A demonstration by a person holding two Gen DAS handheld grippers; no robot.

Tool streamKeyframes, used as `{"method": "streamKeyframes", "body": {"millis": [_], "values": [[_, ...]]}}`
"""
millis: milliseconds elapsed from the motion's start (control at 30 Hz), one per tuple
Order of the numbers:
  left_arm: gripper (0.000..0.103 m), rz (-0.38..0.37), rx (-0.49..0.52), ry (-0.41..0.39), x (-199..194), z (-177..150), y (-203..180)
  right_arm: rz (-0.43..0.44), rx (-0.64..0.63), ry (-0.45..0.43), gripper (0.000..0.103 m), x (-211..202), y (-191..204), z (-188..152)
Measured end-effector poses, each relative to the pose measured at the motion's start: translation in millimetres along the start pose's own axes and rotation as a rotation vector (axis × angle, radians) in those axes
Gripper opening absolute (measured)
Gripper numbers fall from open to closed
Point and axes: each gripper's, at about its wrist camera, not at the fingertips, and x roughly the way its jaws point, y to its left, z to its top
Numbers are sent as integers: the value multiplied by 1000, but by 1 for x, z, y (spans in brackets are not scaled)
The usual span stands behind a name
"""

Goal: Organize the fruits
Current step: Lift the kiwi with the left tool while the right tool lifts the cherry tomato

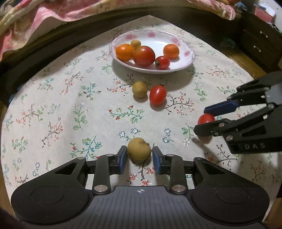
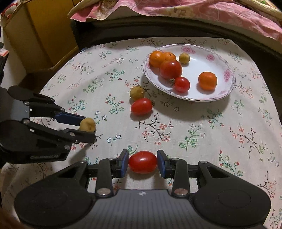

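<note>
My left gripper [image 1: 139, 155] sits low over the floral cloth, its blue pads pressed on both sides of a small yellow-brown fruit [image 1: 139, 148]. The right wrist view shows the same gripper [image 2: 89, 127] from the side, the fruit [image 2: 87, 124] at its tips. Between the pads of my right gripper [image 2: 142, 163] is an oval red cherry tomato [image 2: 142, 162], also seen from the left wrist as gripper [image 1: 202, 120] and tomato [image 1: 205, 118]. A white flowered plate [image 1: 153, 33] [image 2: 227, 74] holds several oranges, tomatoes and a yellow fruit.
Another yellow fruit [image 1: 139, 89] [image 2: 137, 92] and a red oval tomato [image 1: 158, 95] [image 2: 141, 106] lie side by side on the cloth just before the plate. A dark padded edge with a pink blanket [image 2: 202, 10] runs behind the table. Wooden furniture [image 1: 259, 42] flanks it.
</note>
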Motion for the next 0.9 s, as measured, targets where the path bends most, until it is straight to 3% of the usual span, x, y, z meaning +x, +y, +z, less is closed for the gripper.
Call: {"method": "streamKeyframes", "body": {"millis": [100, 400, 900], "values": [[53, -2, 5, -4, -2, -1, 0, 7, 5, 13, 44, 1, -3, -1], [61, -8, -7, -5, -1, 1, 0, 15, -6, 11, 55, -5, -7, -2], [62, -8, -6, 1, 2, 2, 1, 35, -33, 23, 55, -4, 0, -2]]}}
